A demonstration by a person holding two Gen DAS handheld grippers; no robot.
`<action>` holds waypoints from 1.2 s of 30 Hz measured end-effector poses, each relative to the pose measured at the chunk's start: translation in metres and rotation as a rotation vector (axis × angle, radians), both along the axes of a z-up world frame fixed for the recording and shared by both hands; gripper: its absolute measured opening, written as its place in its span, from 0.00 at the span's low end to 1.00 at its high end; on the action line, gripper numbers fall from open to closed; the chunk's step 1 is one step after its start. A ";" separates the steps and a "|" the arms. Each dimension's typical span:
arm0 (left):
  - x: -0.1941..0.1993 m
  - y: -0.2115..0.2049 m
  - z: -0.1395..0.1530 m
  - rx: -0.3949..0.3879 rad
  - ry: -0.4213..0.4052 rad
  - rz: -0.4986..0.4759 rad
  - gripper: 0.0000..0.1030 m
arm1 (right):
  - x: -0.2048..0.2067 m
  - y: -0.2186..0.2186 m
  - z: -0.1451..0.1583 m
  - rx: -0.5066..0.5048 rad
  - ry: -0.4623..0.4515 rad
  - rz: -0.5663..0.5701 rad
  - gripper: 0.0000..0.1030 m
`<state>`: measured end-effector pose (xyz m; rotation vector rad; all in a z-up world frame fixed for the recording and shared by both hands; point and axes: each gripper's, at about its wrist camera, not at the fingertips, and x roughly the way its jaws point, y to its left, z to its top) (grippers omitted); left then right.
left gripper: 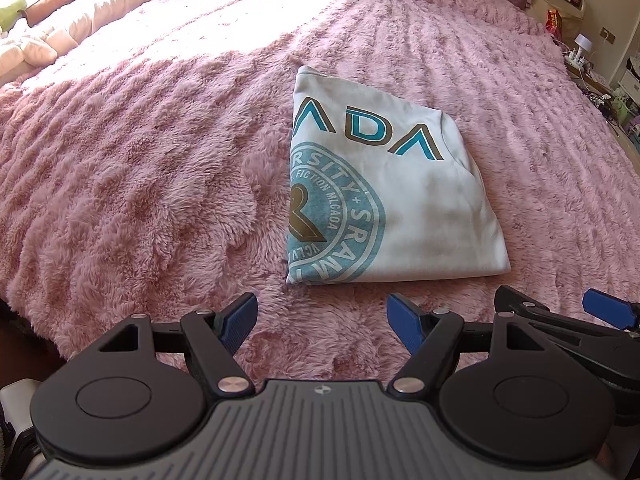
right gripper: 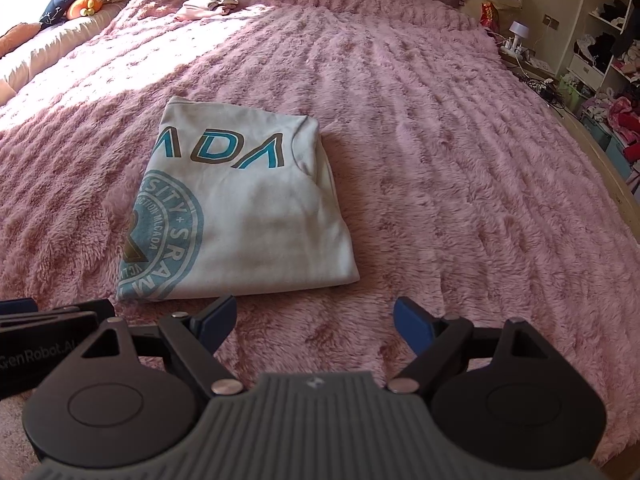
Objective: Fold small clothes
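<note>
Folded white T-shirt [left gripper: 396, 196] lies flat mid-bed on the pink fuzzy blanket [left gripper: 140, 184], print up. My left gripper [left gripper: 322, 322] and right gripper [right gripper: 314, 322] sit side by side just short of its near edge, fingers spread, holding nothing, not touching it. Another small pale garment [right gripper: 208, 5] lies near the bed's far edge.

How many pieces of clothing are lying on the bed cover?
2. A folded pale shirt with teal lettering lies just ahead of both grippers. A small pink garment sits far back in the sunlit patch; it may be more than one piece.
</note>
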<state>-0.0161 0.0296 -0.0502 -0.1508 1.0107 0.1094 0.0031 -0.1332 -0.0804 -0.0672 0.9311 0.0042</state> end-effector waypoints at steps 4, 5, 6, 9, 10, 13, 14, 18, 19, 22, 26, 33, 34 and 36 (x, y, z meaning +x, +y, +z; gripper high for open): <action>0.002 0.001 0.000 0.006 0.000 0.001 0.84 | 0.001 0.001 0.001 -0.003 -0.006 0.002 0.79; 0.001 0.001 0.000 0.008 0.001 0.002 0.84 | 0.001 0.002 0.001 -0.005 -0.007 0.004 0.79; 0.002 0.001 0.000 0.012 0.002 0.001 0.84 | 0.002 0.002 0.001 -0.006 -0.008 0.004 0.79; 0.002 0.001 0.001 0.017 0.004 0.000 0.84 | 0.002 0.003 0.002 -0.007 -0.009 0.005 0.79; 0.003 0.001 0.001 0.019 0.004 -0.001 0.84 | 0.002 0.003 0.002 -0.007 -0.008 0.005 0.79; 0.003 0.001 0.002 0.023 0.006 -0.003 0.84 | 0.002 0.003 0.002 -0.007 -0.008 0.004 0.79; 0.003 0.000 0.002 0.024 0.007 -0.003 0.84 | 0.002 0.003 0.002 -0.007 -0.008 0.004 0.79; 0.005 0.000 0.002 0.026 0.010 -0.003 0.84 | 0.002 0.003 0.002 -0.010 -0.007 0.002 0.79; 0.004 0.000 0.002 0.027 0.009 -0.003 0.84 | 0.002 0.003 0.002 -0.011 -0.007 0.001 0.79; 0.006 0.000 0.002 0.030 0.011 -0.005 0.84 | 0.004 0.002 0.002 -0.013 -0.004 -0.001 0.79; 0.007 0.000 0.003 0.030 0.013 -0.008 0.84 | 0.005 0.002 0.002 -0.014 -0.004 -0.003 0.79; 0.008 0.001 0.003 0.034 0.013 -0.009 0.84 | 0.006 0.002 0.003 -0.018 -0.002 -0.002 0.79; 0.009 0.001 0.003 0.038 0.013 -0.010 0.84 | 0.006 0.002 0.003 -0.019 -0.004 0.000 0.79; 0.010 0.002 0.003 0.041 0.014 -0.011 0.84 | 0.006 0.003 0.003 -0.019 -0.004 0.001 0.79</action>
